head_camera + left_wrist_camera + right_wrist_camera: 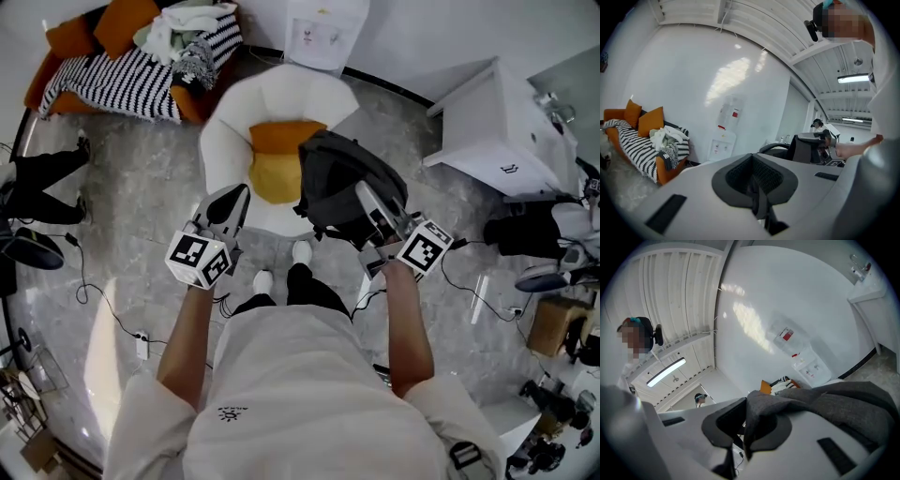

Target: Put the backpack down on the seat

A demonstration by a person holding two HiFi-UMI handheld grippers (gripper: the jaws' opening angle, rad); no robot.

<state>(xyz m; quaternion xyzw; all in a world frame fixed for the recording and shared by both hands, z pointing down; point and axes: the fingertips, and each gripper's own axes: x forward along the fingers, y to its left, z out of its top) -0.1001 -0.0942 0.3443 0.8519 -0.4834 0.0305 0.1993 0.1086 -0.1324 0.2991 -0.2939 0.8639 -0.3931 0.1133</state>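
1. Right gripper [367,195] is clenched on the backpack [342,183]. In the right gripper view a fold of grey fabric [754,413] runs down between the jaws and is pinched there. Most of the bag's bulk lies off to one side.
2. Left gripper [236,195] is closed with nothing in it. In its own view the pads meet at a seam and are bare. It sits just left of the bag, not touching it.
3. The backpack is up at the white chair [225,122], over the right front part of the seat and beside the orange cushion [277,164]. From overhead I cannot tell whether its base already rests on the seat or hangs just above it.
4. Step in hand, as I judge it: the carry is about done and the set-down is under way. The bag is not yet released.
5. The next move calls for lowering until the base takes its weight on the seat, further in from the right edge so it cannot tip off the rim. Then the right jaws should let go and pull clear of the fabric.
6. Risk: the soft bag may slump forward once freed. The empty left gripper is close enough to steady it.
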